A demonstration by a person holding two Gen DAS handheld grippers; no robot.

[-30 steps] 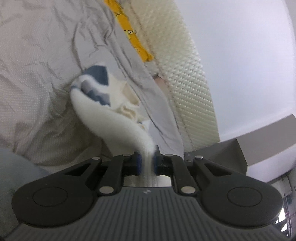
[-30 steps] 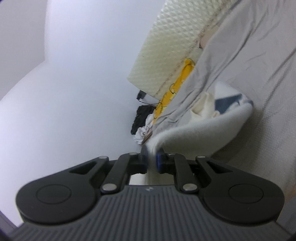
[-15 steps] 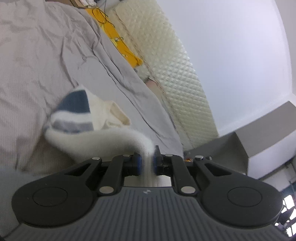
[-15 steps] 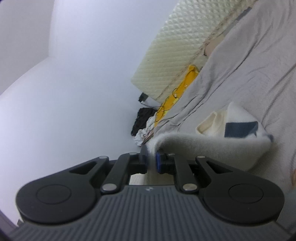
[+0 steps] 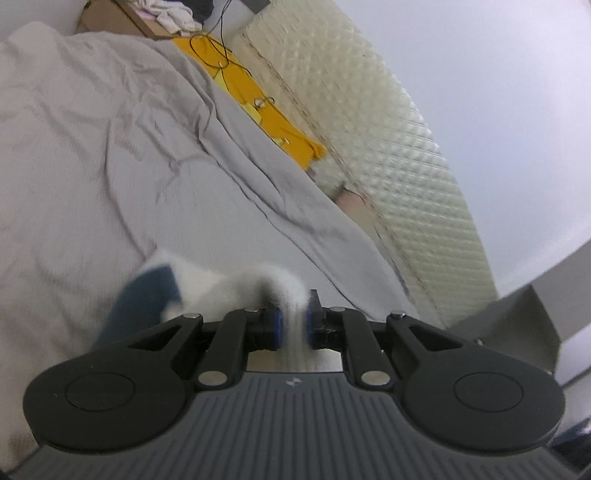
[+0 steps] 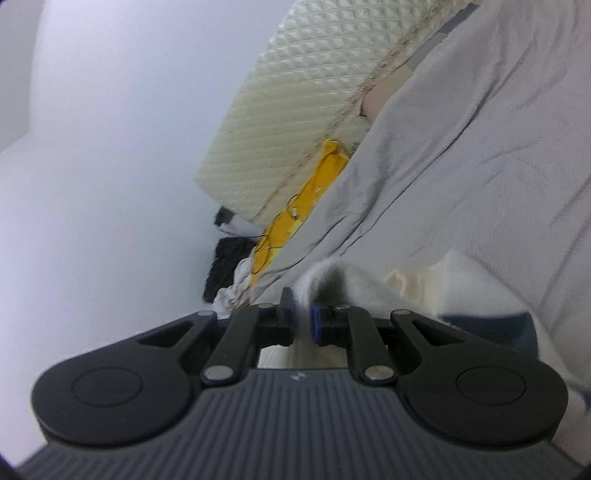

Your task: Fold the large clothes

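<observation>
A fleecy white garment (image 5: pixel 258 284) with a dark blue patch (image 5: pixel 147 295) lies low over the grey bedsheet (image 5: pixel 92 166). My left gripper (image 5: pixel 293 317) is shut on one white edge of it, which bunches up between the blue pads. In the right wrist view the same white garment (image 6: pixel 354 284) rises from the sheet, its blue part (image 6: pixel 491 328) to the right. My right gripper (image 6: pixel 302 317) is shut on another edge of it. Most of the garment is hidden under the grippers' bodies.
A quilted cream headboard panel (image 5: pixel 388 147) runs along the bed's far side, with a yellow item and thin cables (image 5: pixel 255 99) beside it. A pile of dark and white clothes (image 6: pixel 229 273) lies by the wall. A cardboard box (image 5: pixel 110 18) stands past the sheet.
Both grippers have swept across the bed with the garment still held. The garment has dropped from a hanging bulge to a low, flatter shape close under the fingers.
</observation>
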